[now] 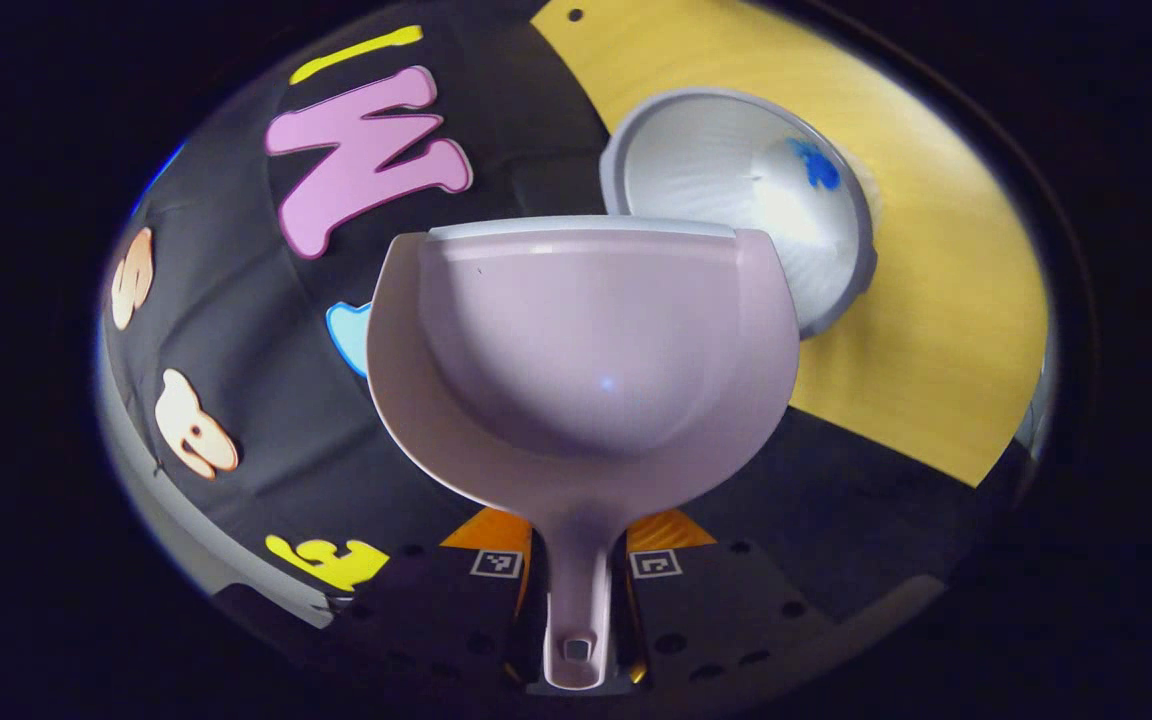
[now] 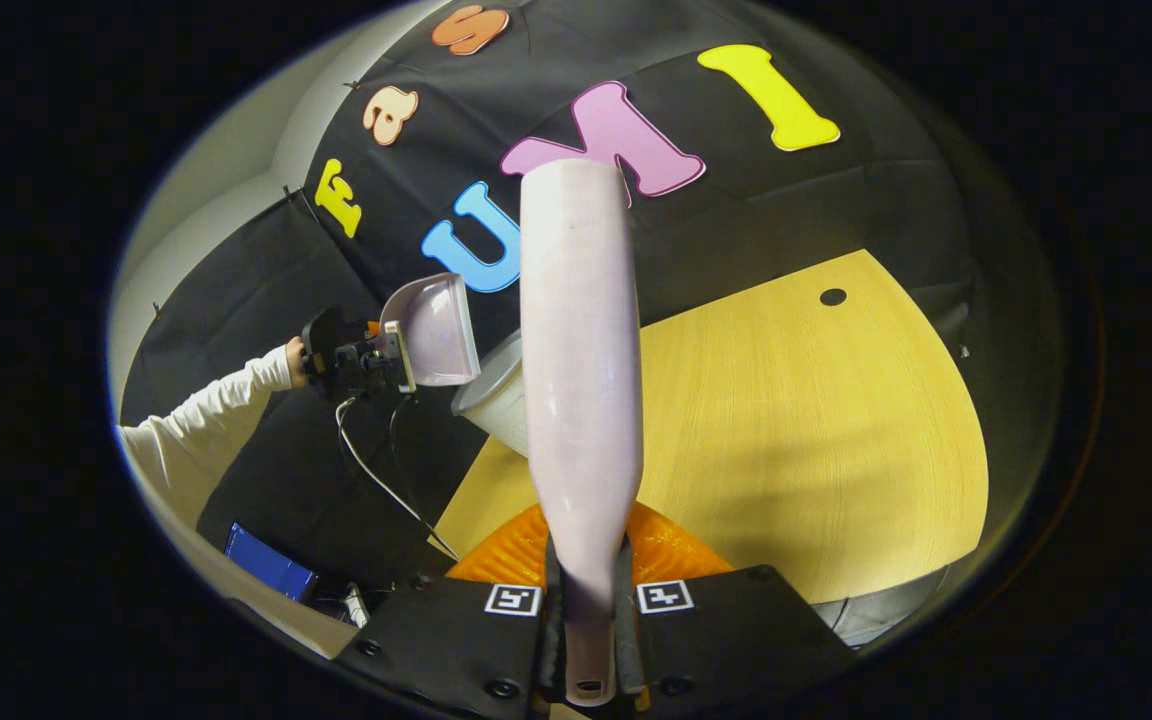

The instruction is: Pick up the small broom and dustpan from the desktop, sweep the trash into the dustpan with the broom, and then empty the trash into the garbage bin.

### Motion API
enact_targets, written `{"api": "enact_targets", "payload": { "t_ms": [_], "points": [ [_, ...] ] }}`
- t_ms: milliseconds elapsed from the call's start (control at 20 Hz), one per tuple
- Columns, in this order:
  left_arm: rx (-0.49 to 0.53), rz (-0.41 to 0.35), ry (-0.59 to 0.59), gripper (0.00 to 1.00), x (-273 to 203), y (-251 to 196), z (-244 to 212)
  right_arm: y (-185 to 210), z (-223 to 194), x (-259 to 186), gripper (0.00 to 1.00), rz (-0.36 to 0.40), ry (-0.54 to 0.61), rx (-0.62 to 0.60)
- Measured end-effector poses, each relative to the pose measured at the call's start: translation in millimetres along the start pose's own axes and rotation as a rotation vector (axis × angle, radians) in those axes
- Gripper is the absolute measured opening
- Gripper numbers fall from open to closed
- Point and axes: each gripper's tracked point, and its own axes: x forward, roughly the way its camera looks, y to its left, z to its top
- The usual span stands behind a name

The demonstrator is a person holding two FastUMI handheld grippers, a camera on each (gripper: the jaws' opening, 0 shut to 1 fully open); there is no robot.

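A pale lilac dustpan (image 1: 586, 350) stands straight ahead in the left gripper view, its hollow bare. My left gripper (image 1: 576, 590) is shut on its handle. Just beyond its front lip is the grey garbage bin (image 1: 626, 150), white-lined, with a blue scrap (image 1: 816, 165) inside. In the right gripper view my right gripper (image 2: 586, 610) is shut on the handle of the small broom (image 2: 581, 380), which points up and away. Farther off there, the left gripper (image 2: 356, 358) holds the dustpan (image 2: 436, 330) tipped up over the bin (image 2: 496, 400) at the table's left edge.
The light wooden table (image 2: 796, 430) spreads to the right, with a small dark hole (image 2: 833, 297) near its far edge. A person's white sleeve (image 2: 196, 430) reaches in from the left. A cable (image 2: 376, 470) hangs below the left gripper, and a blue object (image 2: 271, 565) lies lower down.
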Motion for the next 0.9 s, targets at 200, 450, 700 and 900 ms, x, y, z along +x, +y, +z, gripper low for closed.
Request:
{"api": "enact_targets", "payload": {
  "t_ms": [200,450,700,900],
  "points": [
    [-0.421,0.008,-0.193,0.22,-60.0,32.6,50.6,6.3,21.5,-12.3,0.21,-0.052,-0.045,-0.061],
    [-0.929,-0.099,-0.452,0.22,-122.0,64.0,107.9,31.8,89.6,-32.1,0.20,-0.151,-0.167,-0.213],
    [-1.378,-0.572,-0.572,0.22,-161.3,25.7,207.9,21.6,121.6,-24.4,0.20,-0.342,-0.190,-0.217],
    [-1.491,-0.890,-0.354,0.22,-143.4,-58.8,258.1,-31.1,33.8,12.8,0.20,-0.471,0.106,-0.090]
  ]
}}
